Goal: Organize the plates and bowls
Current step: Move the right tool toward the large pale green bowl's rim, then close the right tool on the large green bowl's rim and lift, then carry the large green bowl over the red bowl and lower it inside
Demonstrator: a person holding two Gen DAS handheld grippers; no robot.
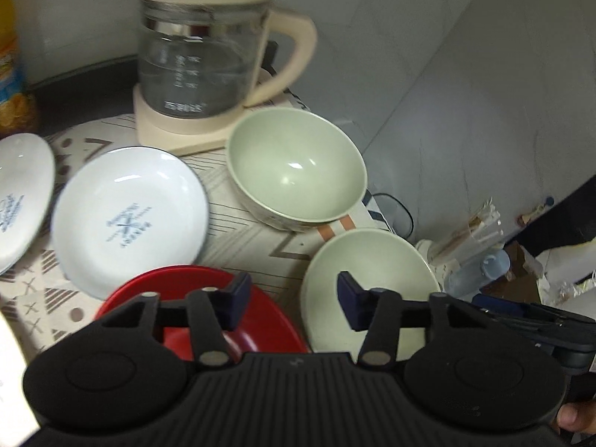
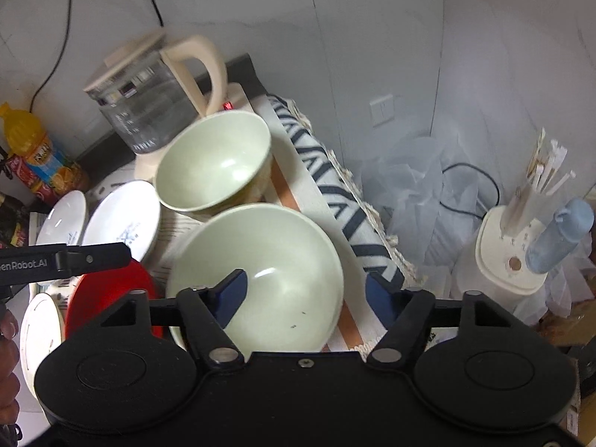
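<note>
Green bowl [image 2: 260, 272] lies between the open right claw [image 2: 307, 298] fingers.

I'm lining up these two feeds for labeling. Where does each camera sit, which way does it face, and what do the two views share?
Left wrist: sits behind the open left hand-held gripper, looking down across red plate, white plates and kettle; a fingertip shows bottom right.
Right wrist: sits behind the open right hand-held gripper, looking down into the near green bowl; a hand shows at left.
Shared: both green bowls, kettle, red plate, patterned cloth.
</note>
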